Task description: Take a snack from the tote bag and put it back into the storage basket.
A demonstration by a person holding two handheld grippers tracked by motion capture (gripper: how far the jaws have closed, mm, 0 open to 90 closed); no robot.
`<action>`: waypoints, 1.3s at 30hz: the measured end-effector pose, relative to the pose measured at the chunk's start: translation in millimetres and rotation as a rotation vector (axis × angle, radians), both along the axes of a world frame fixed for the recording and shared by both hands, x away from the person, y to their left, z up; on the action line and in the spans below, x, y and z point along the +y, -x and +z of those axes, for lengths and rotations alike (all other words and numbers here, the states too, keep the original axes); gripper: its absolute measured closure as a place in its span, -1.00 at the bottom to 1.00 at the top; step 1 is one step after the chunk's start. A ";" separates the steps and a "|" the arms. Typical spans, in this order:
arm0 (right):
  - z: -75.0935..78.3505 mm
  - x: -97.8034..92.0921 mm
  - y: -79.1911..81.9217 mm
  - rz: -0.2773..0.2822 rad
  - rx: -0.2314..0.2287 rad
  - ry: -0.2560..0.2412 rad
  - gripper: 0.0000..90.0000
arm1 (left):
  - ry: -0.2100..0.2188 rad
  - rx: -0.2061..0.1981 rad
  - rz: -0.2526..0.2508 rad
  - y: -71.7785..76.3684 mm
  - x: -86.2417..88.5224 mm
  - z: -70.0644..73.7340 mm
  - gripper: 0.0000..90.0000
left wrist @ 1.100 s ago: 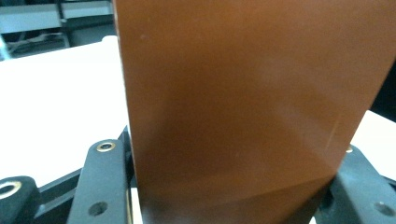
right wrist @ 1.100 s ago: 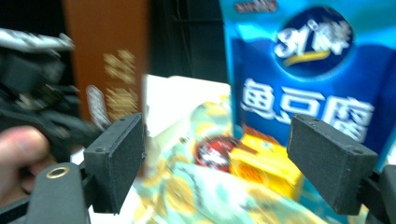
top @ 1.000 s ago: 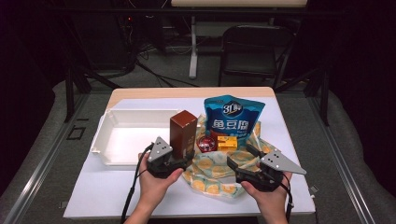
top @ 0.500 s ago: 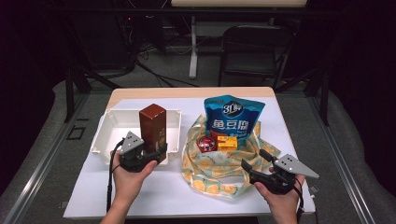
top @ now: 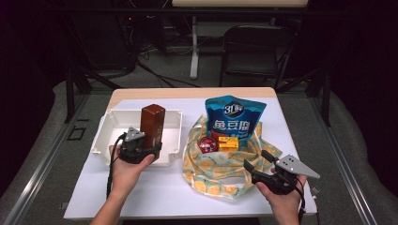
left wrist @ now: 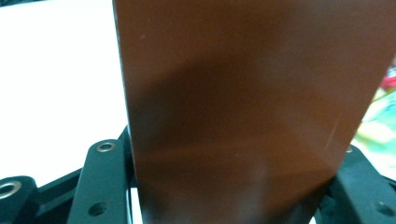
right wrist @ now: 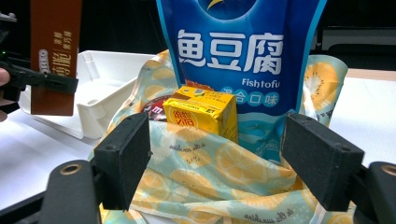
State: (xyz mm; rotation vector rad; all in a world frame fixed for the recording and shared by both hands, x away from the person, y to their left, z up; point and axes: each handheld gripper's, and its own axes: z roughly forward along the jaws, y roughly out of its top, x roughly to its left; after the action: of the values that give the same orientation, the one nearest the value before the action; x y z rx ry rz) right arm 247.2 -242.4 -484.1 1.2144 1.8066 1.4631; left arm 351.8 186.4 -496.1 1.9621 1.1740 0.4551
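Observation:
A tall brown box (top: 153, 123) stands upright with my left gripper (top: 149, 146) shut on its lower part, over the near right part of the white tray (top: 109, 127). In the left gripper view the brown box (left wrist: 243, 107) sits between the jaws of the left gripper (left wrist: 229, 186). My right gripper (top: 257, 160) is open at the front right edge of the lemon-print cloth (top: 211, 171). In the right gripper view the right gripper (right wrist: 217, 161) faces a yellow carton (right wrist: 203, 112) and a blue snack bag (right wrist: 238, 51) with nothing between its jaws.
On the cloth sit the blue snack bag (top: 234, 119), the yellow carton (top: 228, 143) and a small red item (top: 206, 144). The white table (top: 155, 192) has bare room in front of the tray. A dark chair (top: 256, 51) stands beyond the table.
My left gripper carried the brown box left, from beside the cloth to over the tray, then held there. My right gripper drew back a little to the right front.

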 end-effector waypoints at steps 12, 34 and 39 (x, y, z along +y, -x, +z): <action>-4.1 1.2 -2.8 -0.002 0.010 -0.007 -0.46 | -0.092 0.170 -0.002 -29.2 -4.2 -11.0 -0.03; -6.6 0.0 -5.9 0.002 0.027 0.006 -0.44 | -0.218 0.462 -0.066 -74.2 -15.1 -15.0 -0.03; -6.8 -1.1 -5.7 -0.008 0.028 0.001 -0.43 | -0.260 0.493 -0.060 -82.0 -23.8 -15.6 -0.04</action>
State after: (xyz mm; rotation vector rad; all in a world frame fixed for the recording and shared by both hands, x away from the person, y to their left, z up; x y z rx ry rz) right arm 252.9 -243.4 -490.9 1.2463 1.8190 1.4468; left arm 433.7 162.6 -511.7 2.4156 1.4037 0.0903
